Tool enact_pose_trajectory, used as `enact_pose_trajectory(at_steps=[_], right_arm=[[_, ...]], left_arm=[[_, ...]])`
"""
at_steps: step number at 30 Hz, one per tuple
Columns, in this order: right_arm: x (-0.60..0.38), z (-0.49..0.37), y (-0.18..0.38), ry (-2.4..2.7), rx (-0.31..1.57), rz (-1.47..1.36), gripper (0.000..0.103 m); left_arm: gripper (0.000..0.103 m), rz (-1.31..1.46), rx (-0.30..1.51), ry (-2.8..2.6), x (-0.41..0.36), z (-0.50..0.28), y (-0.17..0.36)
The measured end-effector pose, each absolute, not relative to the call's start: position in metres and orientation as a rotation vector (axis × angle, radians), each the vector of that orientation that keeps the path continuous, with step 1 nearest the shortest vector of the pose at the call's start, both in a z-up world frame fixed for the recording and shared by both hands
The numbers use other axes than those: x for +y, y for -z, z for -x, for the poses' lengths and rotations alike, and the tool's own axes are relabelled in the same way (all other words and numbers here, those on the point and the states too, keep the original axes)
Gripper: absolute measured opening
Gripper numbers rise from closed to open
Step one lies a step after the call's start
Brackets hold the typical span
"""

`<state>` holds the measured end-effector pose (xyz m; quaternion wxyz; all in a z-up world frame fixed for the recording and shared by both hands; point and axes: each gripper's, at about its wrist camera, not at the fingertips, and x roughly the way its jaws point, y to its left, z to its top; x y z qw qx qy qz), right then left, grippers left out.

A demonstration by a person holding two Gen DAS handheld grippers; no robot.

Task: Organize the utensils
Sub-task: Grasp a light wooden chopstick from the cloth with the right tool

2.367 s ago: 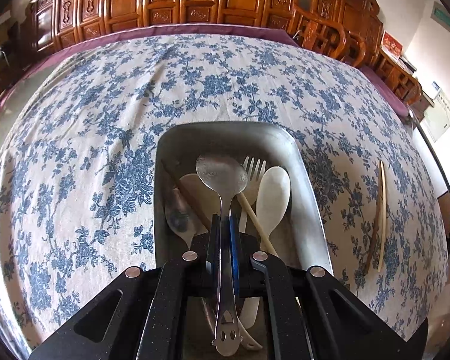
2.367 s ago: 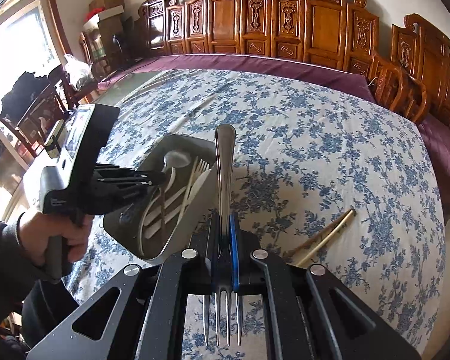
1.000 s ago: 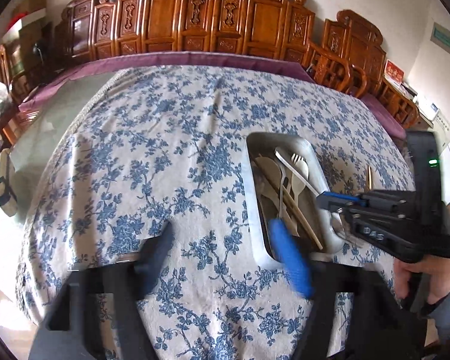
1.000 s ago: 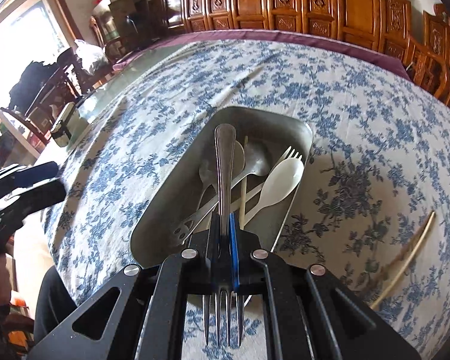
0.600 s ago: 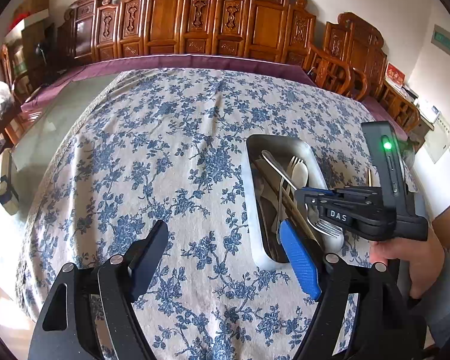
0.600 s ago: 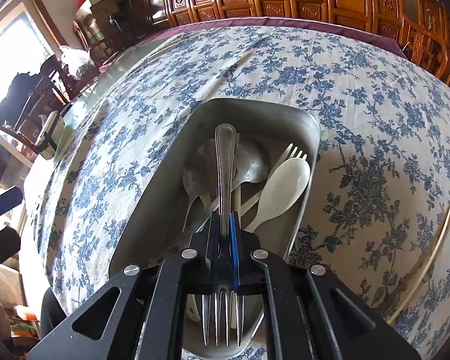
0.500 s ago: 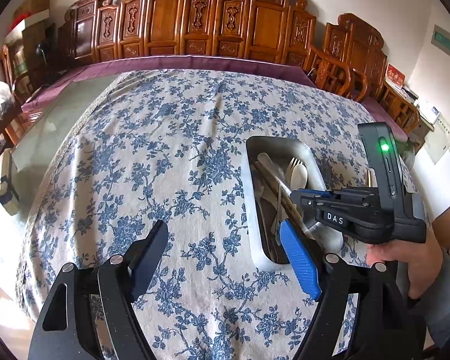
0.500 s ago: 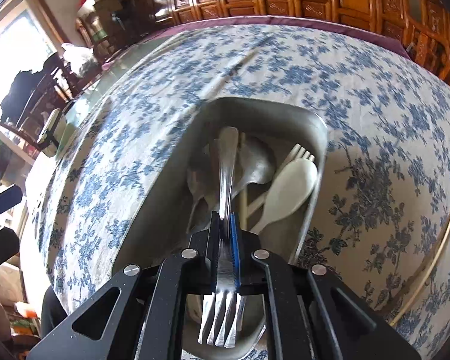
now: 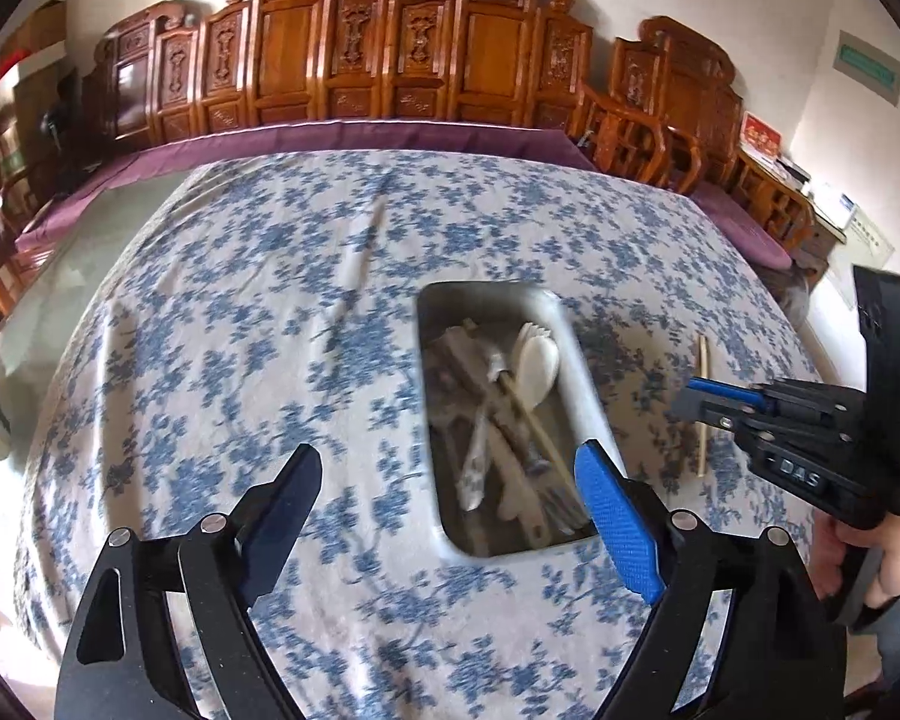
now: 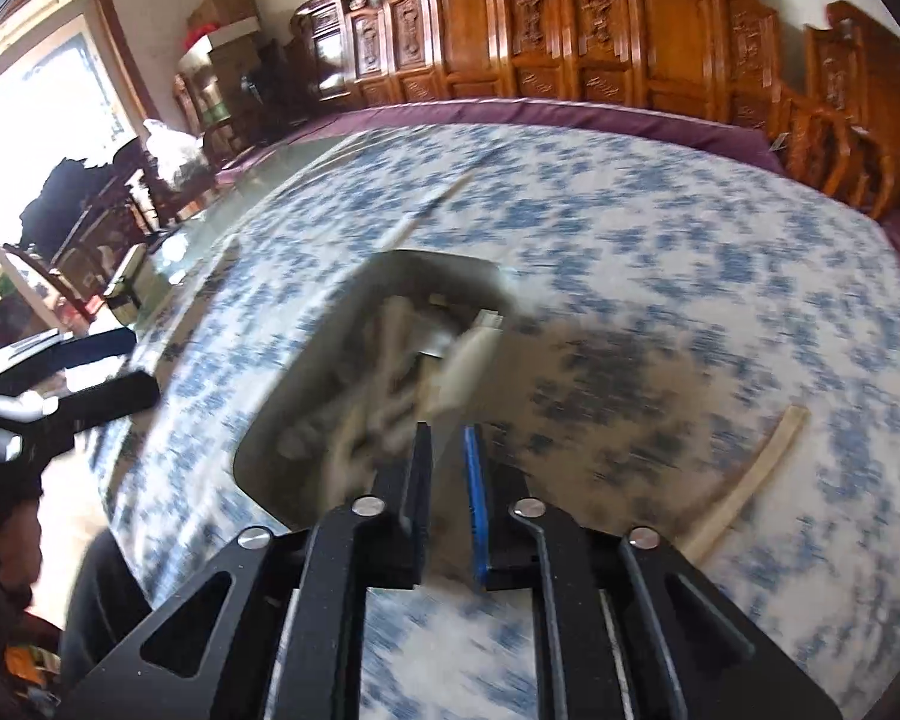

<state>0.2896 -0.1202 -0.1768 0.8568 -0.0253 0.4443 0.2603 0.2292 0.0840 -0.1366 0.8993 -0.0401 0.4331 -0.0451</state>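
A grey metal tray (image 9: 582, 372) lies on the blue-flowered tablecloth and holds several utensils: a white spoon (image 9: 537, 363), metal spoons, a fork (image 9: 561, 507) and a chopstick. The tray also shows, blurred, in the right wrist view (image 10: 282, 420). My left gripper (image 9: 450, 498) is wide open and empty, held above the cloth near the tray's near end. My right gripper (image 10: 448, 450) is slightly open and empty, just right of the tray; it shows in the left wrist view (image 9: 690, 396). A pair of wooden chopsticks (image 9: 701, 408) lies on the cloth right of the tray, and also shows in the right wrist view (image 10: 750, 474).
Carved wooden chairs (image 9: 390, 60) line the far side of the table. A purple cloth edge (image 9: 360, 138) runs along the far rim. Bare glass tabletop (image 9: 48, 276) shows at the left. Boxes and furniture (image 10: 222, 60) stand by a bright window at the left.
My right gripper has let the fork go into the tray, opened slightly and moved off to the right. The left gripper stays open, drawn back from the tray.
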Motion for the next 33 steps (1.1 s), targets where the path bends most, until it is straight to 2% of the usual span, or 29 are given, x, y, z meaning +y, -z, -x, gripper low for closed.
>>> enact_pose_trajectory(at_steps=[7,11,24,33], right_arm=[[-0.193,-0.29,0.192,-0.399,0.961,0.014,0.028],[-0.216,-0.293,0.206,-0.343,0.98,0.004,0.038],[-0.222,-0.338,0.254,-0.262,1.092,-0.029,0.038],[-0.205,-0.355,0.269,-0.167,1.134,0.126,0.035]], left_arm=[[0.085,0.068,0.904,0.166,0.047,-0.245,0.142],[0.085,0.053,0.914,0.198,0.027,-0.252,0.147],[0.085,0.017,0.92,0.262,-0.019,-0.264,0.159],[0.085,0.007,0.92,0.271,-0.027,-0.264,0.159]])
